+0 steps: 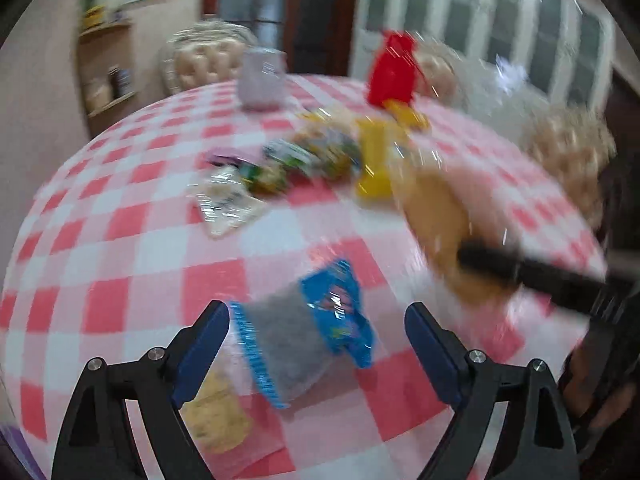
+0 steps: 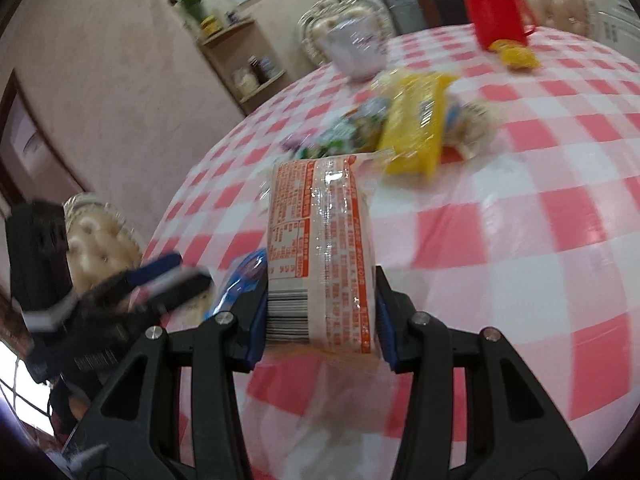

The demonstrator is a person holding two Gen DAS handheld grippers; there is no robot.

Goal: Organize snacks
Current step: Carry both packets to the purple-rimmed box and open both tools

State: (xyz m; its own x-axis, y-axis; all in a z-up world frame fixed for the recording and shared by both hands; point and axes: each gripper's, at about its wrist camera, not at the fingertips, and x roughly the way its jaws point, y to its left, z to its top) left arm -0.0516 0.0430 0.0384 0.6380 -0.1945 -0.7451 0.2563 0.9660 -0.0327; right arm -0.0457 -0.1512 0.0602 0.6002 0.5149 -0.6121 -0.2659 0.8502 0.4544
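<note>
Spread left gripper [image 1: 316, 344] straddles a blue snack packet [image 1: 308, 328], unpinched; right gripper [image 2: 320, 312] pinches an orange-printed packet [image 2: 320, 248]. Mid-sorting; next, carry it toward the pile at twelve o'clock [image 2: 400, 128].

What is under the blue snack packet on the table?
The blue snack packet lies on the checkered tablecloth, beside a yellowish cracker pack. Whatever sits directly beneath it is covered.

Both grippers share one build. The left gripper [image 1: 316, 344] has matte black arms with triangular cut-outs, silver round screw heads at the joints and dark blue pads [image 1: 430, 350] on the fingers. The right gripper [image 2: 320, 312] matches: black cut-out arms, silver screws, blue pads [image 2: 382, 320]. Its black body, blurred, seems boxy and ribbed.
</note>
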